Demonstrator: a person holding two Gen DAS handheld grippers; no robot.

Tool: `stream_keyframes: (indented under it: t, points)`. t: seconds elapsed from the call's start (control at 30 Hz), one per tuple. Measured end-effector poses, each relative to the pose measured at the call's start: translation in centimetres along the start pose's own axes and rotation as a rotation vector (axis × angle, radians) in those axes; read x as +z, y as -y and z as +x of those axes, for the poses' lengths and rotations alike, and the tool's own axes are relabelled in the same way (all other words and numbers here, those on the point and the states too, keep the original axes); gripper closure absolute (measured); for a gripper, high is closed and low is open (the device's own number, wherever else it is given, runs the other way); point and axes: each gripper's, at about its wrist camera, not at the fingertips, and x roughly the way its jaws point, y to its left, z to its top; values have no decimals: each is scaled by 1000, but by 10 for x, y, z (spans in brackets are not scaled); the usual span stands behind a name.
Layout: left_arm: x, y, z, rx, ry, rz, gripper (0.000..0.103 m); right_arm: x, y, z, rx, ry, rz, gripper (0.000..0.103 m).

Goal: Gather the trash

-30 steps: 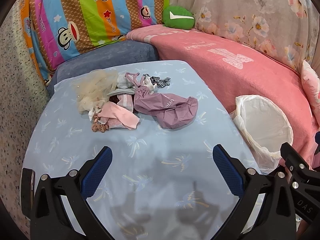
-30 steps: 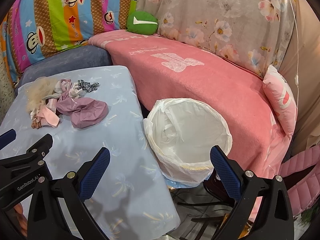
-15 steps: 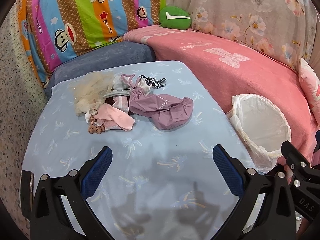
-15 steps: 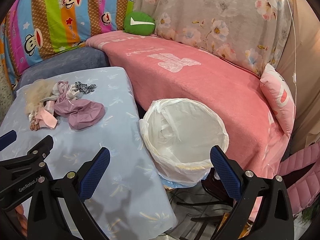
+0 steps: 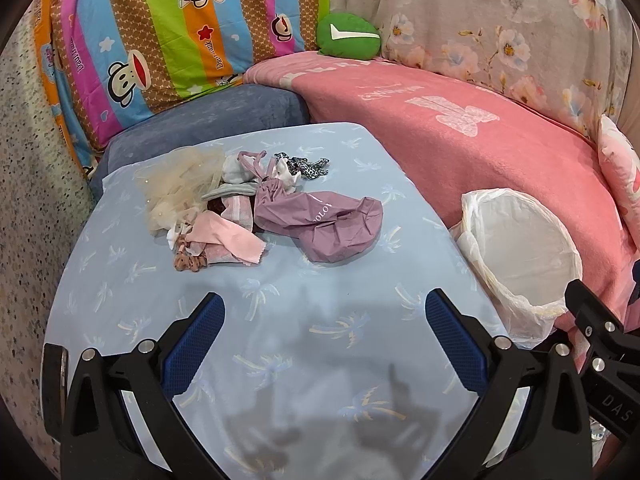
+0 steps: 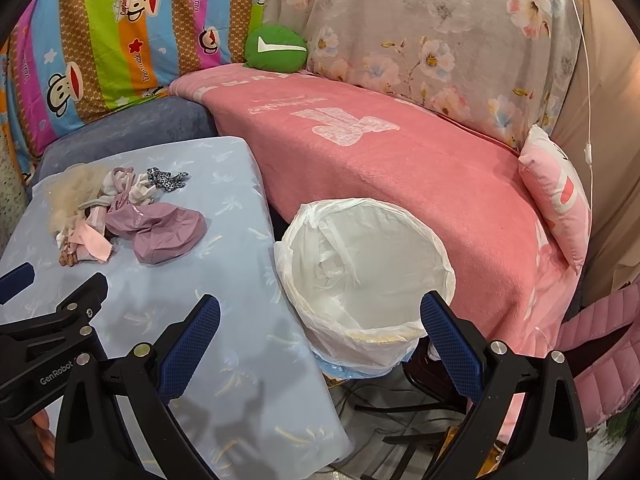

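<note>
A pile of trash lies on the far left of the light blue table (image 5: 280,320): a crumpled mauve bag (image 5: 332,224), pink cloth scraps (image 5: 228,236), cream netting (image 5: 180,188) and a spotted strip (image 5: 308,166). The pile also shows in the right wrist view, with the mauve bag (image 6: 164,232) at its near side. A bin lined with a white bag (image 6: 368,268) stands right of the table, also seen in the left wrist view (image 5: 520,256). My left gripper (image 5: 324,336) is open and empty, above the table short of the pile. My right gripper (image 6: 320,340) is open and empty, near the bin's front rim.
A pink blanket (image 6: 400,152) covers the sofa behind the bin. A striped monkey-print cushion (image 5: 160,32) and a green cushion (image 5: 348,36) stand at the back. A pink pillow (image 6: 560,192) lies at the right. Chair legs and cables (image 6: 400,420) are below the bin.
Both grippers have drawn back and risen slightly, so the pile and bin look a little farther away. Both stay open and empty. Nothing on the table has moved.
</note>
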Motion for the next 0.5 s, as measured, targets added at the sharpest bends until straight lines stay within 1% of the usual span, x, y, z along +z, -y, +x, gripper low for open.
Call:
stream_keyframes:
  t: [0.5]
  points:
    - [3, 2, 5, -3, -12, -8, 7, 0, 1, 2, -2, -3, 0, 6]
